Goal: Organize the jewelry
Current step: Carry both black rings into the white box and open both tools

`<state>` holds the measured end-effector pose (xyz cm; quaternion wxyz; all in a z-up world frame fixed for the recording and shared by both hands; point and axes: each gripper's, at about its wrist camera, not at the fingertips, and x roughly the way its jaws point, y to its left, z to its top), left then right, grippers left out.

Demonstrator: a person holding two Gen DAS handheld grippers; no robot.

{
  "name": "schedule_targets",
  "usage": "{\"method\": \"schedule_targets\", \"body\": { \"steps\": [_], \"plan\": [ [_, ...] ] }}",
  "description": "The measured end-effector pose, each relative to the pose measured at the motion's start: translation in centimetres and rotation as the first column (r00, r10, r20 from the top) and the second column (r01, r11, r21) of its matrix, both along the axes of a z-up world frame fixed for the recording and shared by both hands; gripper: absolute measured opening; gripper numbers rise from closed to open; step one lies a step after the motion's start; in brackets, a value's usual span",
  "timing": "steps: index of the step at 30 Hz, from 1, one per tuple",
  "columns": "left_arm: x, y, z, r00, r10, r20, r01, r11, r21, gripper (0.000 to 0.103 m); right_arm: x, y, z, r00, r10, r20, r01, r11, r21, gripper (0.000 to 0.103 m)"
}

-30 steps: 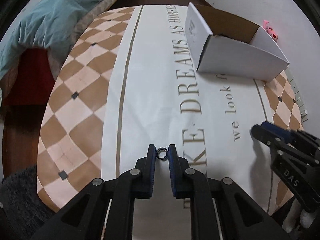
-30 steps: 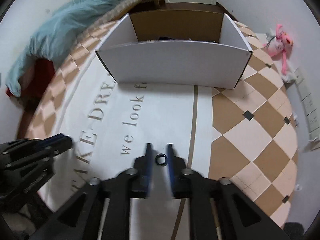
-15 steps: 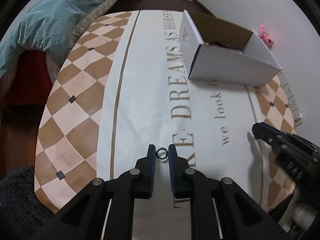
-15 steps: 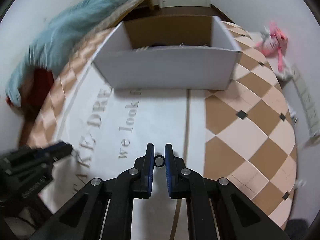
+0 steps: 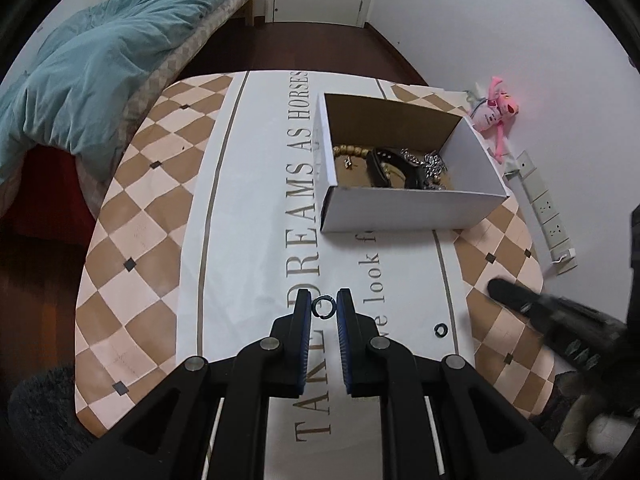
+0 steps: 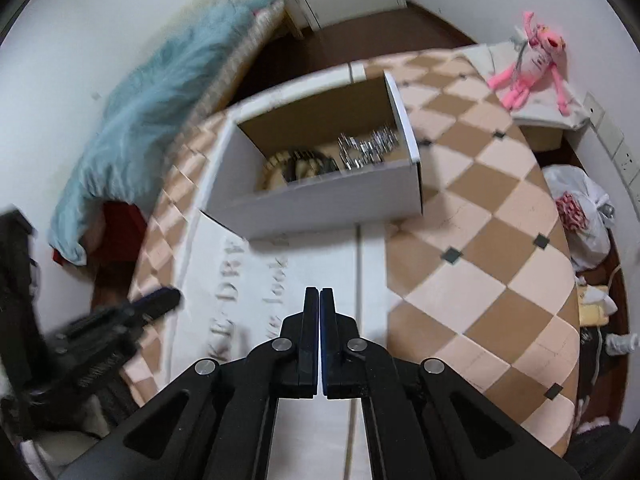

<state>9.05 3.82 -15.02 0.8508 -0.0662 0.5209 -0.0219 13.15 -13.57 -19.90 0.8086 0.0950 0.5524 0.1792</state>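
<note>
The right gripper (image 6: 320, 292) has lost its ring (image 5: 441, 330); jaws now closed empty.
The left gripper (image 5: 324, 306) pinches a small ring (image 5: 323, 306): light, stiff, slippery; grip across its rim.

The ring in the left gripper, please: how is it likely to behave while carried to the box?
The ring looks thin and rigid, so probably light. Pinched only at its edges by the left gripper, it could slip out. Being round, it may roll if dropped.
</note>
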Motion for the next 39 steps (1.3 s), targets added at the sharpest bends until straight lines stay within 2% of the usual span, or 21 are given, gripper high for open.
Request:
{"method": "schedule_targets", "body": {
  "steps": [2,3,6,7,8,10,11,12,14,17,22,25,27,30,34,37,39],
  "plan": [
    [0.0,-0.1,-0.3,1.0,0.001,-0.005,0.0,1.0,0.006,0.01,-0.2,0.4,-1.0,1.0,0.028,-0.013,-0.028,0.999,-0.024,0.056],
    [-0.1,0.0,-0.5,1.0,0.002,-0.011,-0.002,1.0,0.005,0.01,-0.3,0.9,-1.7,0.999,0.04,-0.027,-0.041,0.998,-0.038,0.059],
    [-0.4,0.0,-1.5,0.999,0.006,-0.034,-0.006,1.0,0.012,0.01,-0.9,1.8,-2.9,0.997,0.07,-0.027,-0.072,0.992,-0.107,0.059],
    [-0.5,0.1,-1.9,0.999,0.008,-0.044,-0.007,1.0,0.016,0.01,-1.0,2.2,-3.3,0.997,0.079,-0.027,-0.082,0.988,-0.129,0.055],
    [-0.7,0.2,-2.1,0.999,0.008,-0.048,-0.008,1.0,0.019,0.01,-1.3,2.6,-3.8,0.996,0.089,-0.027,-0.092,0.986,-0.142,0.043],
    [-0.9,0.4,-2.6,0.998,0.013,-0.061,-0.012,1.0,0.026,0.01,-1.8,3.2,-4.2,0.995,0.103,-0.001,-0.102,0.977,-0.19,0.028],
    [-1.0,0.5,-2.7,0.998,0.016,-0.065,-0.015,1.0,0.025,0.01,-2.0,3.5,-4.3,0.993,0.119,0.013,-0.113,0.972,-0.205,0.015],
    [-1.1,0.6,-2.9,0.997,0.02,-0.069,-0.018,0.999,0.029,0.01,-2.2,3.7,-4.4,0.992,0.125,0.023,-0.117,0.969,-0.217,0.012],
    [-1.2,0.7,-3.0,0.997,0.023,-0.071,-0.021,0.999,0.027,0.01,-2.5,4.1,-4.4,0.989,0.138,0.042,-0.125,0.964,-0.234,0.012],
    [-1.1,0.6,-2.6,0.997,0.019,-0.068,-0.018,1.0,0.017,0.01,-2.3,3.4,-3.9,0.993,0.112,0.039,-0.102,0.975,-0.196,0.012],
    [1.1,-0.5,0.4,0.999,-0.007,-0.035,0.006,0.999,-0.034,0.01,-0.1,1.0,1.6,0.994,0.024,0.102,-0.016,0.997,-0.079,0.012],
    [4.0,-1.4,2.4,1.0,-0.026,-0.005,0.026,0.998,-0.057,0.01,3.1,0.4,4.4,0.992,-0.004,0.124,0.007,1.0,-0.024,0.012],
    [6.4,-1.8,3.4,0.999,-0.032,0.006,0.033,0.997,-0.069,0.01,5.7,0.3,5.2,0.991,-0.011,0.13,0.014,1.0,-0.022,0.012],
    [10.1,-2.0,3.9,0.999,-0.037,-0.006,0.036,0.996,-0.084,0.01,9.7,0.2,5.0,0.996,-0.016,0.086,0.018,1.0,-0.017,0.012],
    [14.1,-2.0,3.0,0.996,-0.04,-0.081,0.033,0.996,-0.081,0.011,13.4,0.4,4.2,1.0,0.008,0.021,-0.008,0.999,-0.038,0.012],
    [15.8,-2.1,2.3,0.991,-0.035,-0.13,0.026,0.997,-0.071,0.012,15.1,0.2,3.7,1.0,0.007,-0.012,-0.007,0.998,-0.056,0.013],
    [16.2,-2.1,2.2,0.989,-0.029,-0.145,0.021,0.998,-0.056,0.017,15.6,-0.3,3.8,1.0,-0.01,-0.015,0.009,0.998,-0.063,0.02]
  ]
}}
